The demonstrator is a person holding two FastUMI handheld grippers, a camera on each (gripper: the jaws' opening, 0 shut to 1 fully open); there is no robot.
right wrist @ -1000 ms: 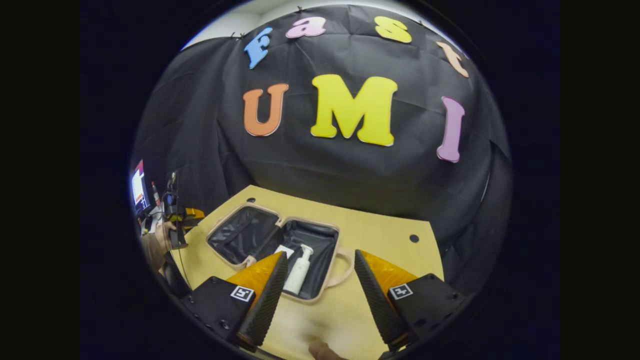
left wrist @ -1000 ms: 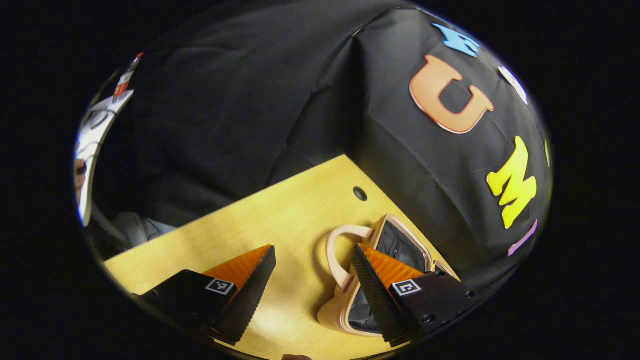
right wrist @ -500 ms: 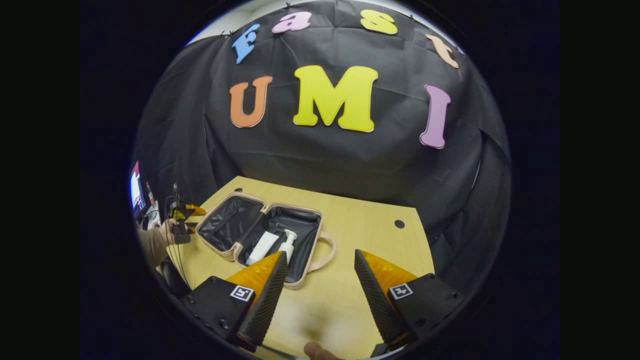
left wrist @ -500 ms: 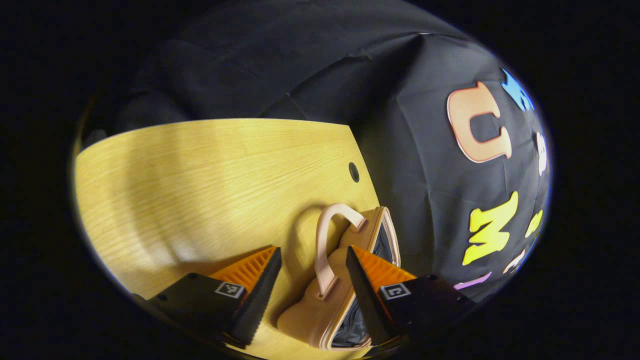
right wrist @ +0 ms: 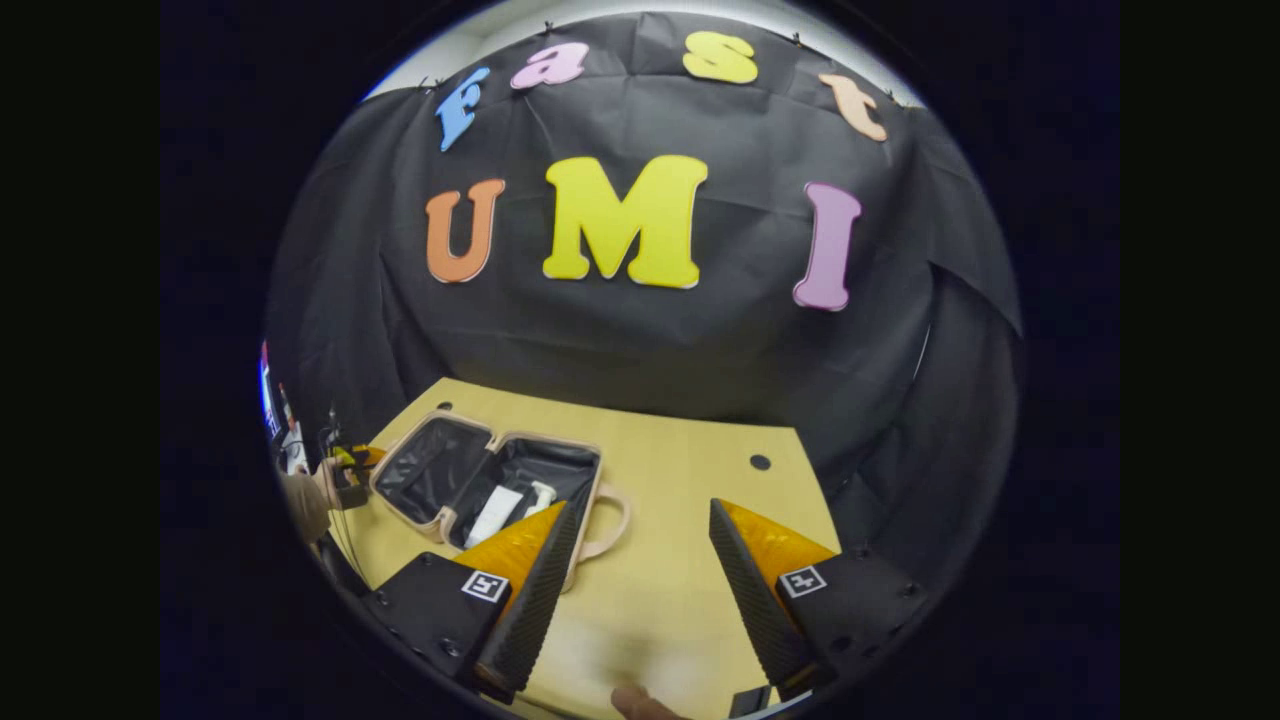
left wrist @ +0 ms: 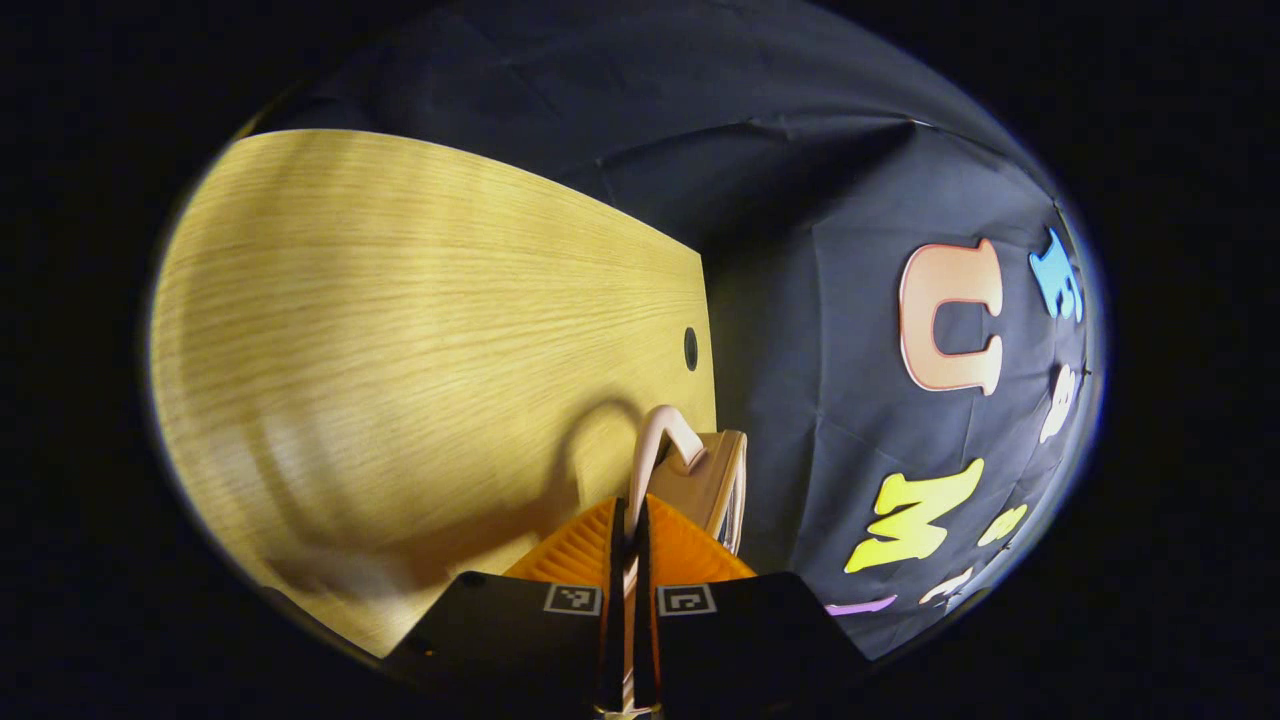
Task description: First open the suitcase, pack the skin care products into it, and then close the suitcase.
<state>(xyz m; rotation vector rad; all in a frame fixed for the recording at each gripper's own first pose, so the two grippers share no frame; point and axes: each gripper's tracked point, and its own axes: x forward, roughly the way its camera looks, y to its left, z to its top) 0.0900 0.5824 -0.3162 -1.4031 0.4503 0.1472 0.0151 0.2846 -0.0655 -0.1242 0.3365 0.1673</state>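
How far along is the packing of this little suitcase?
Opening looks done: the suitcase lies open on the table. Packing looks done too: a white tube and a pump bottle lie inside. In hand: the left gripper is shut on a pink part by the handle, probably to swing it closed. The right gripper hangs open. Left: closing.

Left gripper (left wrist: 630,520): fingers closed almost together, both pressing on the thin pink loop handle (left wrist: 655,440) of the case, which runs up between them. It is seen far left in the right gripper view, held in a hand (right wrist: 325,485). Right gripper (right wrist: 640,540): fingers spread wide apart, nothing between them, poised above the table.
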